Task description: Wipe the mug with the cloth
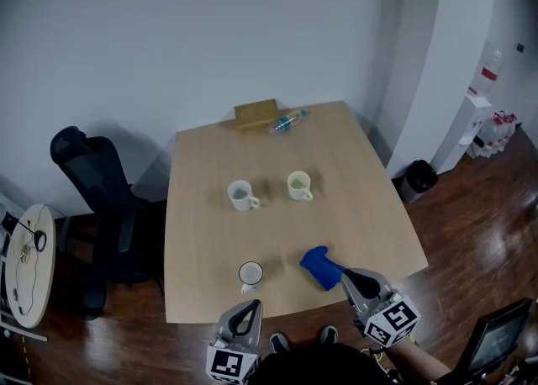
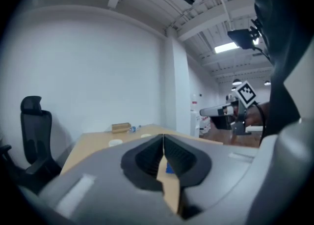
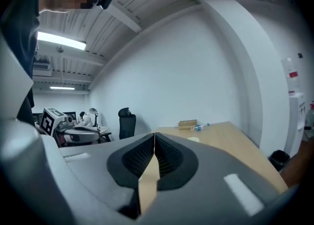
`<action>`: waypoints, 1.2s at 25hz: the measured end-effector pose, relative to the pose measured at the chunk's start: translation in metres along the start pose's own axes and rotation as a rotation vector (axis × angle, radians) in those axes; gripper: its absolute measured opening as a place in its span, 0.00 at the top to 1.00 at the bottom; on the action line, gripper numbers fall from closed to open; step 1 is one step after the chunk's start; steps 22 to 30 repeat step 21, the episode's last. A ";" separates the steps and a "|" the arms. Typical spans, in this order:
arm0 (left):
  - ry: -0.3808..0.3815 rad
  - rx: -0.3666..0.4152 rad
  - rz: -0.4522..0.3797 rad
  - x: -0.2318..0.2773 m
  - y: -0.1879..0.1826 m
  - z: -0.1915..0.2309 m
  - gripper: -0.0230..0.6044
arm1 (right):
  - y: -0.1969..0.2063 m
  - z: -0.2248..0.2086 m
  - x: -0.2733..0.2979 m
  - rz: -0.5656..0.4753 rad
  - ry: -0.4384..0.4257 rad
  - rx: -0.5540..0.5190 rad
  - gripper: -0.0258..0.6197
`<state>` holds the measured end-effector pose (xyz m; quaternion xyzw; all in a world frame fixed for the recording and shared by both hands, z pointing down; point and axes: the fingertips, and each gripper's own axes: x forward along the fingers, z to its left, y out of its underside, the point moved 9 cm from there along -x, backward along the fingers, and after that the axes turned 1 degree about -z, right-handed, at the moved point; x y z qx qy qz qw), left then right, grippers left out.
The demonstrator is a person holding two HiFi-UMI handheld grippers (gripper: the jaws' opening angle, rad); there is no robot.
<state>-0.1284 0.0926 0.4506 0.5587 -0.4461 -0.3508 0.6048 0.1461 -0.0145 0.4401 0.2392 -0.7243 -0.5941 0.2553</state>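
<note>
On the table [image 1: 361, 165] stand three mugs; the nearest mug [image 1: 250, 274] is by the near edge, with the cloth [image 1: 318, 264] just to its right. Left gripper [image 1: 247, 314] and right gripper [image 1: 353, 281] hover there, both clenched and empty. Risks: a clumsy grab may drag the cloth off the edge, and three mugs invite a wrong pick. The cloth's near end is hidden behind the right gripper.

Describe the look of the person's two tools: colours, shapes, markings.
Both the left tool and the right tool have light grey bodies that taper to a wedge, lined inside with black ribbed pads. Each carries a white cube printed with black square markers.
</note>
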 end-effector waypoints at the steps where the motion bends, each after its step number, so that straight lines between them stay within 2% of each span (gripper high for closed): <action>1: 0.012 0.009 0.002 0.001 -0.004 -0.004 0.96 | -0.004 0.004 0.000 -0.016 -0.010 -0.022 0.95; 5: 0.028 -0.001 -0.016 0.003 -0.012 -0.012 0.96 | -0.011 0.008 -0.005 -0.040 -0.033 -0.095 0.95; 10: 0.033 -0.009 -0.016 0.002 -0.014 -0.012 0.96 | -0.009 0.008 -0.009 -0.037 -0.024 -0.137 0.95; 30: 0.048 -0.035 -0.006 0.008 -0.011 -0.012 0.96 | -0.010 0.008 -0.008 -0.035 -0.023 -0.142 0.95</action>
